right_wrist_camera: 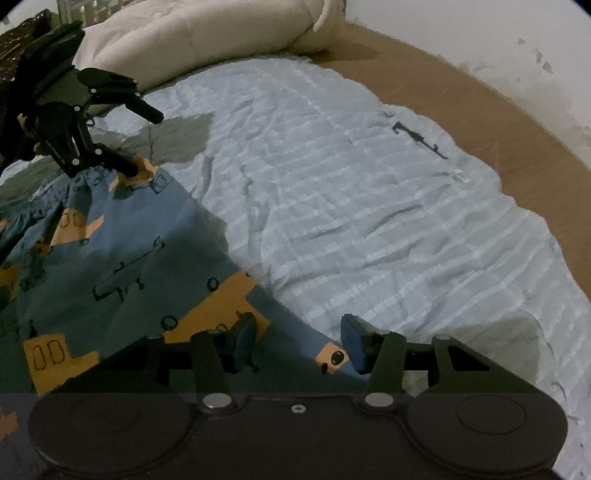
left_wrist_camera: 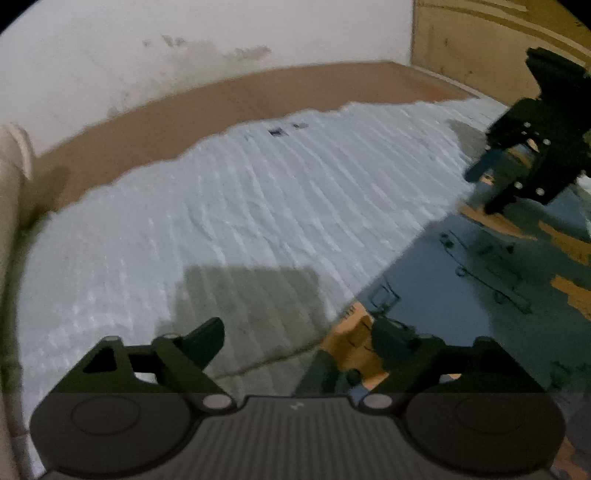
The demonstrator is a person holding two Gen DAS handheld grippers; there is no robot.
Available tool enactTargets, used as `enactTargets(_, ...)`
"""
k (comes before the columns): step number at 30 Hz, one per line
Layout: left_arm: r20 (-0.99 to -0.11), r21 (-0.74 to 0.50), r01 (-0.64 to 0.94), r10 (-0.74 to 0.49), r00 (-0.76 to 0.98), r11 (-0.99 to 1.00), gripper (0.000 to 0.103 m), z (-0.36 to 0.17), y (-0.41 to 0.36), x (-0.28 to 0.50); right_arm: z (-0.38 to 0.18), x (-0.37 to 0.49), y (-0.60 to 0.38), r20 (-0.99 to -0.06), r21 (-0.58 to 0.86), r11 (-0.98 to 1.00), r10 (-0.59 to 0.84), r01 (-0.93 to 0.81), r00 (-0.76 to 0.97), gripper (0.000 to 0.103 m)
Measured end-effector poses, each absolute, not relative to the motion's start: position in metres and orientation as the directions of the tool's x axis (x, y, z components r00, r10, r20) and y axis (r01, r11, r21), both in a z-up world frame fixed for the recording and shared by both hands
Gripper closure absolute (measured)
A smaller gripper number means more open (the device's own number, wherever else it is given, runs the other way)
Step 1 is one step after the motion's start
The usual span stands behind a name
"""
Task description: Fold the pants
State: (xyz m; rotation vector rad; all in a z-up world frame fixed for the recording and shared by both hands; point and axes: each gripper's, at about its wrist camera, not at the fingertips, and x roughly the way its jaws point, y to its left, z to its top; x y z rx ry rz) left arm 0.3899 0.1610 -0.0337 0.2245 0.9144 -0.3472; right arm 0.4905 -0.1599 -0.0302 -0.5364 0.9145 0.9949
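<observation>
**Meanwhile, both tools stood spread at the edge of the pants**

Broadly, the bed [right_wrist_camera: 369, 206] filled both views, covered by a pale blue ribbed sheet [left_wrist_camera: 221, 206] with a bare brown border [left_wrist_camera: 229, 103] along the wall side. A cream pillow [right_wrist_camera: 199, 33] lay at the far end in the right wrist view.

The pants [right_wrist_camera: 122, 258] lay spread flat on the sheet, toward the left of the right wrist view and toward the right of the left wrist view. Their straight outer edge ran diagonally across the sheet between the two tools.

The left tool [right_wrist_camera: 142, 142] had its jaws spread wide, and its lower finger touched the far edge of the pants at an orange patch while the upper finger hung over the sheet. Its own camera showed one finger over the sheet and the other over the pants' near corner, with cloth between them but not pinched.

The right tool [right_wrist_camera: 297, 341] was likewise spread, blue pads [right_wrist_camera: 351, 339] apart; its left finger sat over the pants and its right finger just past the edge, over the sheet.

The pants were blue-grey [left_wrist_camera: 461, 280] with blocky orange patches and thin black outline drawings. A gathered waistband [right_wrist_camera: 26, 216] showed at the far left. The left wrist picture was blurred, so finer print detail there could not be told.
</observation>
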Motion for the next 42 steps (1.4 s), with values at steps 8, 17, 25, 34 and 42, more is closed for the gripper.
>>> enactTargets(8, -0.852, -0.081, 0.421, -0.283, 0.442, 0.903, 0.084, -0.038, 0.159, 0.393, -0.036, 0.490, -0.157, -0.879, 0.042, 0.464, 0.438, -0.885, 0.188, 0.068)
enactTargets(17, -0.817, 0.060, 0.360, -0.161, 0.554, 0.931, 0.103, -0.019, 0.142, 0.375, -0.020, 0.463, -0.150, -0.849, -0.092, 0.507, 0.410, -0.857, 0.334, 0.102)
enactTargets(25, -0.719, 0.170, 0.216, -0.029, 0.694, 0.961, 0.103, 0.001, 0.145, 0.376, 0.007, 0.473, -0.145, -0.724, -0.236, 0.617, 0.404, -0.751, 0.560, 0.102)
enactTargets(34, -0.732, 0.185, 0.193, 0.004, 0.681, 0.963, 0.103, -0.013, 0.145, 0.385, -0.025, 0.491, -0.128, -0.719, -0.272, 0.661, 0.344, -0.699, 0.605, 0.102)
enactTargets(42, -0.688, 0.149, 0.183, -0.031, 0.725, 0.972, 0.103, 0.012, 0.147, 0.365, 0.001, 0.464, -0.140, -0.661, -0.264, 0.686, 0.384, -0.678, 0.645, 0.102)
